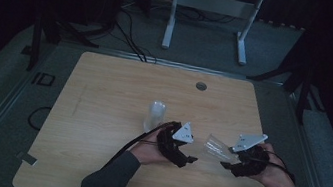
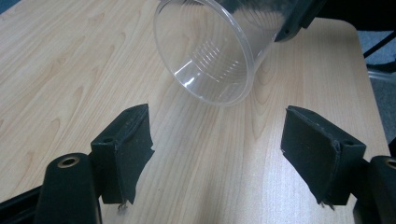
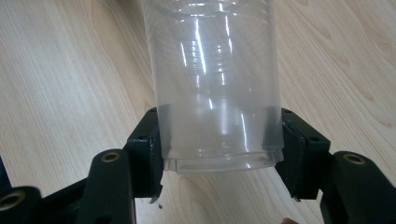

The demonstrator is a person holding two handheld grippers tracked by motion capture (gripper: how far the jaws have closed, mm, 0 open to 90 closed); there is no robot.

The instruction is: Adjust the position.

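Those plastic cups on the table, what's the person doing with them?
A person works two hand-held grippers at a wooden table. The right gripper is clamped on the base of a clear plastic cup, holding it tipped on its side, mouth toward the left gripper, whose jaws are open and hold nothing. A second clear cup stands on the table beyond the left hand.

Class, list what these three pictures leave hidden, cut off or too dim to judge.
- Held cup: its mouth runs past the top edge of the right gripper view.
- Standing cup: contents unreadable in the dim high view.
- Left tongs: tips lost in shadow in the high view.
- Right tongs: pads partly behind the cup wall.
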